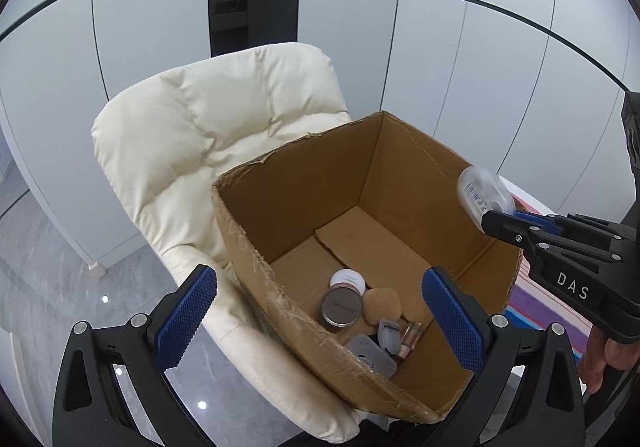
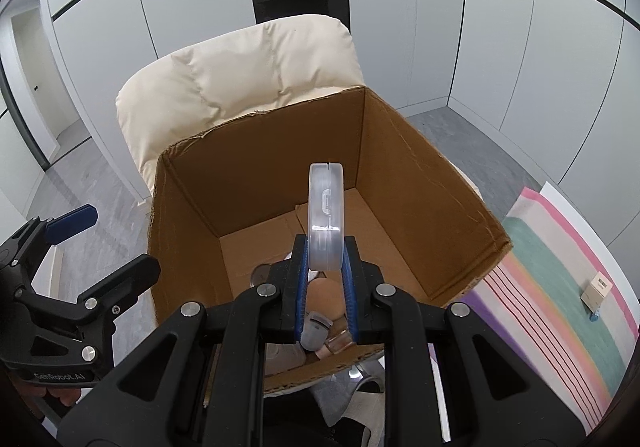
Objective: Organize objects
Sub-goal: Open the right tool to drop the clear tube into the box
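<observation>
Hidden, cropped and unreadable items

In the cardboard box (image 2: 192, 207), the right gripper (image 2: 325, 271) is blocking most of the small items; print on the round tin (image 1: 339, 308) and on the clear case (image 1: 482, 196) is reading as blur; the striped cloth (image 2: 560, 287) is running off frame; the small carton (image 2: 597, 289) is showing illegible text.

Clear round plastic case (image 2: 325, 216) on edge, above open cardboard box (image 2: 440, 183) — clamped upright
</observation>
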The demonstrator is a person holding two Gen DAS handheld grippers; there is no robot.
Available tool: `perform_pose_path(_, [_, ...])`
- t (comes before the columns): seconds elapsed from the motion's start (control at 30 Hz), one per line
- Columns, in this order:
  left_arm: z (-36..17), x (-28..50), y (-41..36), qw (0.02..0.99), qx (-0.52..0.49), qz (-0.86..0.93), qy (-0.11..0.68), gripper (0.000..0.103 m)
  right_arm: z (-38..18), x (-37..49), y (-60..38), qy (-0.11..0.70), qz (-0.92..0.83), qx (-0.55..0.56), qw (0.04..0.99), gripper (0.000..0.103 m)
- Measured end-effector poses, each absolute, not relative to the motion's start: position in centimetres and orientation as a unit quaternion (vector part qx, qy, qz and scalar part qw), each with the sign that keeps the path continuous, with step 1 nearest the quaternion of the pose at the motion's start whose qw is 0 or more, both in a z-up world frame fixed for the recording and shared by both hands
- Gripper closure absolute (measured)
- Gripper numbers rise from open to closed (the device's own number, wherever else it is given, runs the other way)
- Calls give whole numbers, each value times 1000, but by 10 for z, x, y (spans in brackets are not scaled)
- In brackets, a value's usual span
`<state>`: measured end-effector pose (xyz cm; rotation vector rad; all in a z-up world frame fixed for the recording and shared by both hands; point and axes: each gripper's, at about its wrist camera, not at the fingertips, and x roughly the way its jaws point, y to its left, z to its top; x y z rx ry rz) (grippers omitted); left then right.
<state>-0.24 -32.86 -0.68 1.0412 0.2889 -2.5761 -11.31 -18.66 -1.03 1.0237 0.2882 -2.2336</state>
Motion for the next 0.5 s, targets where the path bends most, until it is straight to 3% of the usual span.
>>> perform_pose_path(0.1, [-7, -3, -331, 176, 366, -908, 106, 0, -10, -113, -188, 109, -855, 389, 326, 83])
perform_pose_path(0.27, [-9, -5, -333, 183, 369, -904, 112, 0, -7, -117, -178, 85, -865, 384, 311, 33])
perform_pose_path(0.5, [-6, -13, -327, 179, 362, -907, 121, 0, -7, -125, -159, 76, -877, 381, 282, 7])
